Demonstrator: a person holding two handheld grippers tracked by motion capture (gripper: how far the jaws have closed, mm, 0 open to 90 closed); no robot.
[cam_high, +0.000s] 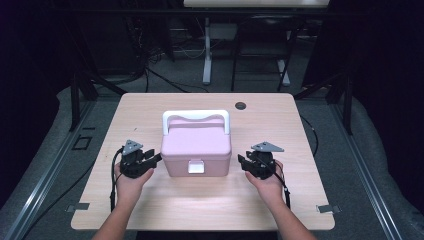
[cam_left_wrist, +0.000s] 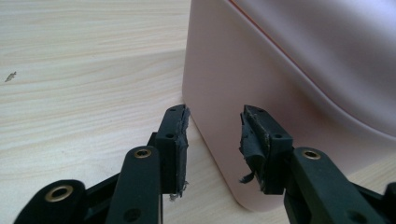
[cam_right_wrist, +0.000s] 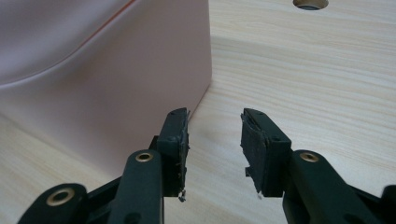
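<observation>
From the high view, a pink lidded box (cam_high: 196, 150) with a white handle (cam_high: 195, 118) and a white front latch (cam_high: 195, 166) sits mid-table (cam_high: 150, 205), flanked by the left gripper (cam_high: 150, 161) and the right gripper (cam_high: 243, 162), each held in a hand at the box's near corners. In the left gripper view, the jaws stand apart with nothing pinched, the box's rounded corner (cam_left_wrist: 219, 140) lying just ahead of and between the fingertips (cam_left_wrist: 176, 135). In the right gripper view, the jaws are likewise parted and empty; the box wall (cam_right_wrist: 116, 102) lies just to the left of the left fingertip (cam_right_wrist: 175, 137), bare wood ahead of the gap. The step in hand looks like an approach from both sides, no grasp yet made. The next move likely calls for bracing the box between the two grippers or working toward the latch, keeping it from sliding on the smooth tabletop.
</observation>
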